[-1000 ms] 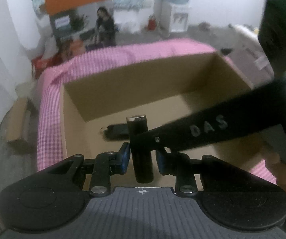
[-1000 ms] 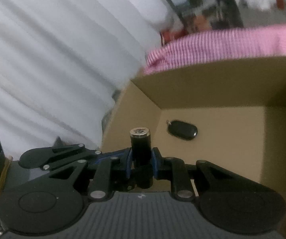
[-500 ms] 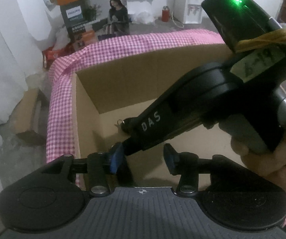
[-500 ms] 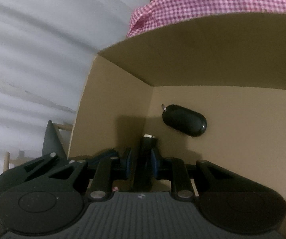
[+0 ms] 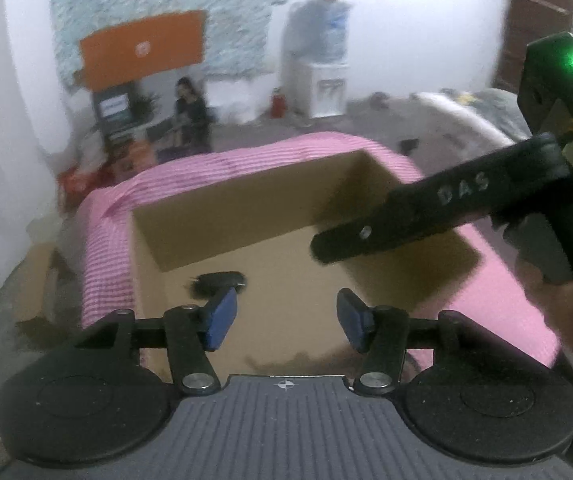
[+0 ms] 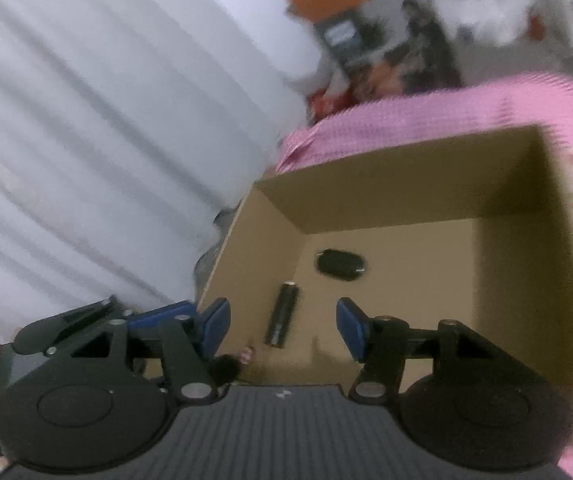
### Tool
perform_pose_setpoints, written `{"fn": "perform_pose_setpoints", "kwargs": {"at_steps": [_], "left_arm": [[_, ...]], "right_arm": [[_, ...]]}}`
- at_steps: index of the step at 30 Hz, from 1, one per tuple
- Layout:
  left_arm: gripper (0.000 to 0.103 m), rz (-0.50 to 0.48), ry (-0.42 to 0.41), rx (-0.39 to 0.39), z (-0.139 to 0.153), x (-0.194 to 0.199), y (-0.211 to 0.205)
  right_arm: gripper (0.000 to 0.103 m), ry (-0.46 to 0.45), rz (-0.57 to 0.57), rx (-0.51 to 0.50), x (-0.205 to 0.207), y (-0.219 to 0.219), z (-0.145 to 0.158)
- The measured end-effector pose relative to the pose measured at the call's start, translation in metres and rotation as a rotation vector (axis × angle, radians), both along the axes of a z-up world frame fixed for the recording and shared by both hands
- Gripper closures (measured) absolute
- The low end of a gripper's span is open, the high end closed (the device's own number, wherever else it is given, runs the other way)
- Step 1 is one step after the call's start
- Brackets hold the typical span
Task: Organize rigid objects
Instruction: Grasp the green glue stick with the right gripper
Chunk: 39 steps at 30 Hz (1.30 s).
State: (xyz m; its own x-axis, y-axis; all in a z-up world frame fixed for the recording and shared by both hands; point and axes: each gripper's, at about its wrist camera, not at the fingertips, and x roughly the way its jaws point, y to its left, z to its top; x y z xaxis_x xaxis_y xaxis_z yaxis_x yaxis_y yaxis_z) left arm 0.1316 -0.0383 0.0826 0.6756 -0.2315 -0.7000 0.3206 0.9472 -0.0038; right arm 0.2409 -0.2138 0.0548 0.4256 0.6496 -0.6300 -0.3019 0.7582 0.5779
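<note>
Our right gripper [image 6: 282, 326] and left gripper [image 5: 284, 316] have just opened their jaws and grasp nothing, since the black cylinder [image 6: 282, 314] now lies released on the cardboard box [image 6: 386, 160] floor, just before the key fob [image 6: 340, 265].

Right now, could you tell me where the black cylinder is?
In the right wrist view, the black cylinder lies on the cardboard box floor near the left wall, just in front of the black key fob.
</note>
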Motion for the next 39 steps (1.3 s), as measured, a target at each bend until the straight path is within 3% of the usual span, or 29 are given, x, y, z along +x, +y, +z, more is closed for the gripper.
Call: {"fn": "perform_pose_setpoints", "kwargs": {"at_steps": [7,10,14,18,22,31,39], "left_arm": [[0.048,-0.136,0.003,-0.03,-0.014,-0.043,-0.03],[0.049,-0.174,0.033,-0.05,-0.032,-0.05,-0.044],[0.059,-0.26,0.089,-0.037,-0.064,-0.058,-0.071],[0.071,-0.309,0.145,0.017,-0.096,-0.058,-0.092],[0.078,-0.292,0.202,0.033,-0.118,-0.045,-0.097],[0.082,-0.277,0.232,0.045,-0.134,-0.043,-0.098],[0.081,-0.289,0.249,0.04,-0.143,-0.04,-0.107]], "right_arm": [[0.042,-0.089,-0.096,0.06,-0.084,-0.051,0.009],[0.043,-0.085,-0.136,0.051,-0.112,-0.061,-0.005],[0.044,-0.03,-0.191,0.034,-0.135,-0.072,-0.035],[0.047,0.047,-0.224,-0.002,-0.142,-0.077,-0.073],[0.054,0.129,-0.205,-0.032,-0.133,-0.073,-0.104],[0.073,0.104,-0.119,-0.17,-0.122,-0.045,-0.121],[0.081,0.054,-0.087,-0.248,-0.123,-0.033,-0.123]]}}
